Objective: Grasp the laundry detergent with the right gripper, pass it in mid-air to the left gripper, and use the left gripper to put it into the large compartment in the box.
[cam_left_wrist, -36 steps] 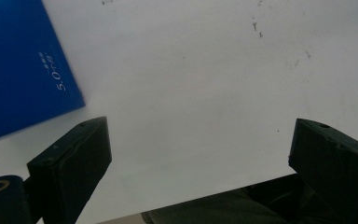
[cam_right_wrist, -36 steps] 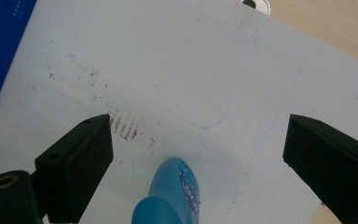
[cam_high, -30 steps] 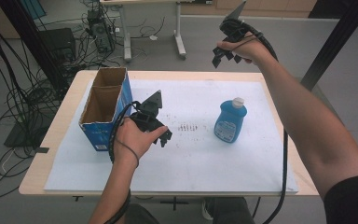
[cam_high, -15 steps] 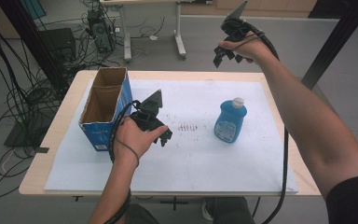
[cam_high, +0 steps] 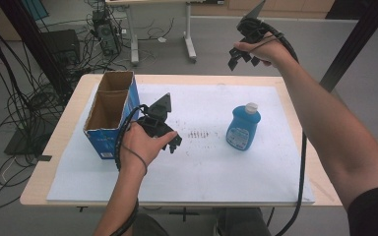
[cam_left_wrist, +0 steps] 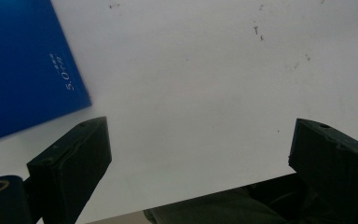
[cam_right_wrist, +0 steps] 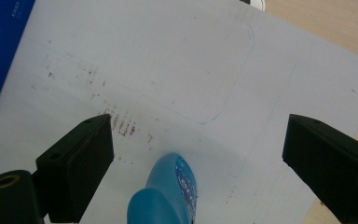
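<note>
The right tool (cam_high: 240, 58) hung with jaws spread and empty above the tabletop's (cam_high: 295, 88) far edge, the blue bottle (cam_high: 243, 128) upright mid-sheet; a skewed descent risked toppling it.

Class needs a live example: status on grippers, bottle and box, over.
Both grippers open, empty: left gripper beside the box, right gripper raised beyond the table. Bottle upright, untouched. Nothing blocking it.
</note>
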